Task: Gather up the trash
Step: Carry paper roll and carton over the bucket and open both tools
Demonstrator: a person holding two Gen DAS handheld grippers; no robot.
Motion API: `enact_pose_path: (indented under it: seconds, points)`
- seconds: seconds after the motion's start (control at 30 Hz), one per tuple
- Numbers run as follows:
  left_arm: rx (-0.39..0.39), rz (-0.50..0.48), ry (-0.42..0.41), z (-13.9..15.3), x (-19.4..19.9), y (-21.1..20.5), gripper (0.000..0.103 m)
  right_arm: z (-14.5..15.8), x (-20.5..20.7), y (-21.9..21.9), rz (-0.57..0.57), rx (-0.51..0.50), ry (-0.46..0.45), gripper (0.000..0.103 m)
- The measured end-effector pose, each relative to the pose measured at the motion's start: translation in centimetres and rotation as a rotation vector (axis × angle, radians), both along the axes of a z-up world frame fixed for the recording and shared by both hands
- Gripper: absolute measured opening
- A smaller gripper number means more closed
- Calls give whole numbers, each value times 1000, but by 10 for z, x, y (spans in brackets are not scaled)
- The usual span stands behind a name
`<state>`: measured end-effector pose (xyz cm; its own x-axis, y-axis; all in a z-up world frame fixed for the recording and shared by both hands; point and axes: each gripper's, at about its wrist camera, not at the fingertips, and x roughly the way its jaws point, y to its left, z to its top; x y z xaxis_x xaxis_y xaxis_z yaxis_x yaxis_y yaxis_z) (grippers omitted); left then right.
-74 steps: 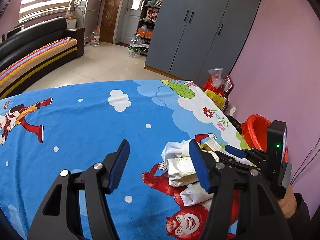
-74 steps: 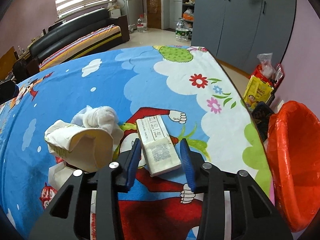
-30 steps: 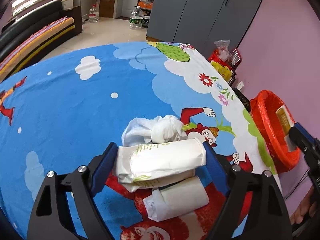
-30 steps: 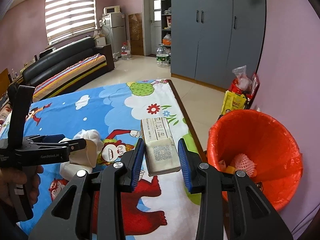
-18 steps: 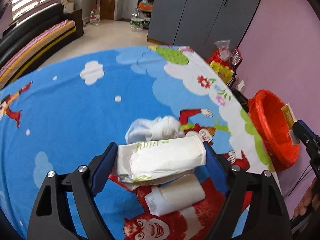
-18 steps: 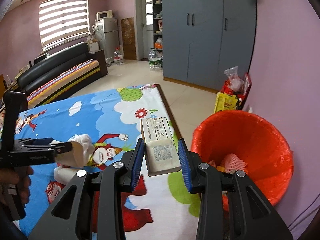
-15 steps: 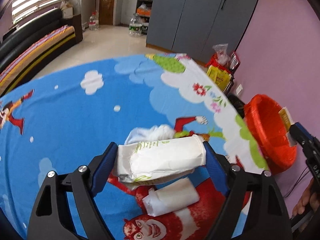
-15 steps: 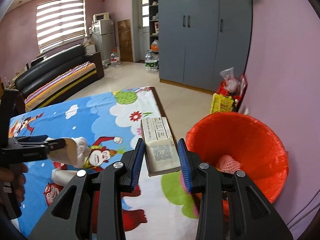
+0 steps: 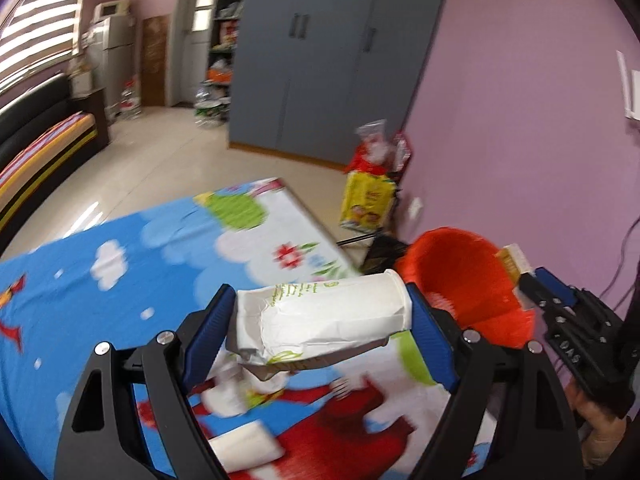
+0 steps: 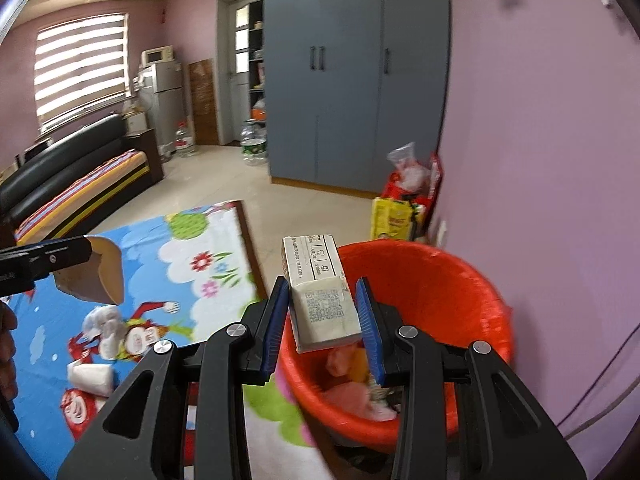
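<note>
My left gripper (image 9: 318, 300) is shut on a crushed white paper cup (image 9: 332, 312), held sideways above the cartoon tablecloth (image 9: 100, 280). The red bin (image 9: 460, 276) stands just beyond the table's right edge. My right gripper (image 10: 322, 288) is shut on a small white carton (image 10: 316, 268) with a QR code, hanging over the near left rim of the red bin (image 10: 440, 280). Several scraps lie in the bin. A tissue wad (image 10: 100, 320) and a paper roll (image 10: 90, 376) remain on the cloth. The left gripper's tip (image 10: 60, 260) with the cup shows at the far left.
Yellow and red bags (image 10: 394, 210) sit on the floor by the pink wall behind the bin. A grey wardrobe (image 10: 352, 80) stands at the back, and a black sofa (image 10: 72, 176) on the left. A cable (image 10: 600, 384) runs down the wall at the right.
Both grippers have risen and swung right towards the bin. The cup has come up off the cloth. The carton has moved from above the table edge to above the bin's rim.
</note>
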<state>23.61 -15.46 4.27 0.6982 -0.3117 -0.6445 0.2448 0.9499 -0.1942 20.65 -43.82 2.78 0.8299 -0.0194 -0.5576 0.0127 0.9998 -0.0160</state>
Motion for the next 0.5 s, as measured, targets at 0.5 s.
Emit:
enact_pose_path:
  seconds: [0.5]
  points:
    - [-30, -174, -7, 11, 42, -105, 81, -2, 12, -59, -127, 6, -16, 34]
